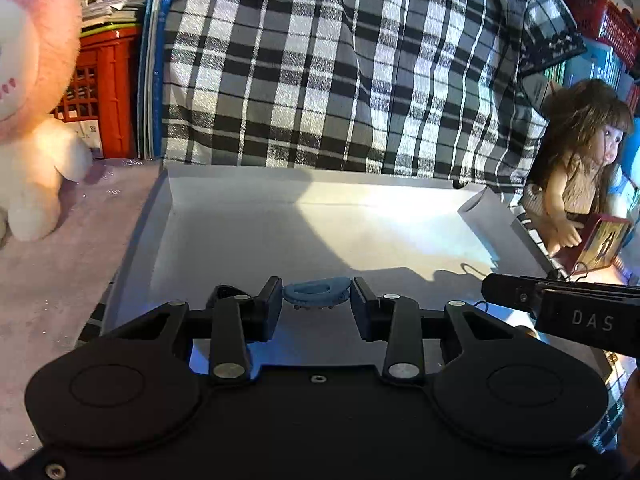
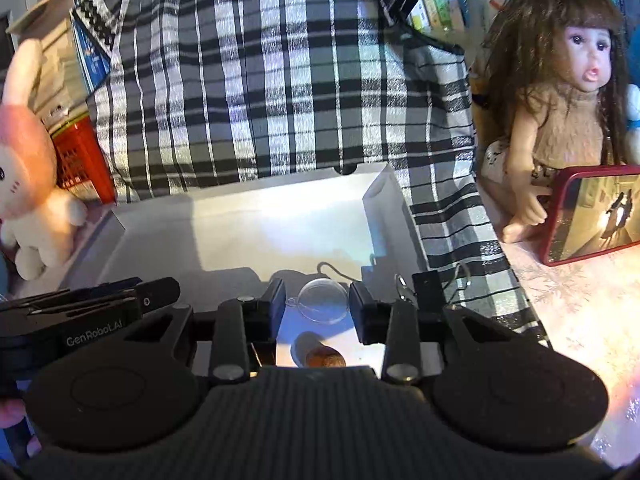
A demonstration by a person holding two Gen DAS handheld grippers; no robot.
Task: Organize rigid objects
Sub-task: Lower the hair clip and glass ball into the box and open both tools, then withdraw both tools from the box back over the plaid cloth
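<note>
1. our left gripper (image 1: 317,304) grasps a blue ridged piece (image 1: 316,291) over the white box (image 1: 224,196).
2. our right gripper (image 2: 317,304) grasps a clear disc (image 2: 323,300) above a cork-stoppered vial (image 2: 318,354).
3. beyond: plaid cloth (image 1: 340,60), doll (image 2: 560,112).

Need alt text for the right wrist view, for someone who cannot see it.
The right gripper grips a clear round disc over a shallow white box, with a brown cork-like piece lying below it. A plaid cloth hangs behind; a doll sits right, a pink plush rabbit left.
</note>
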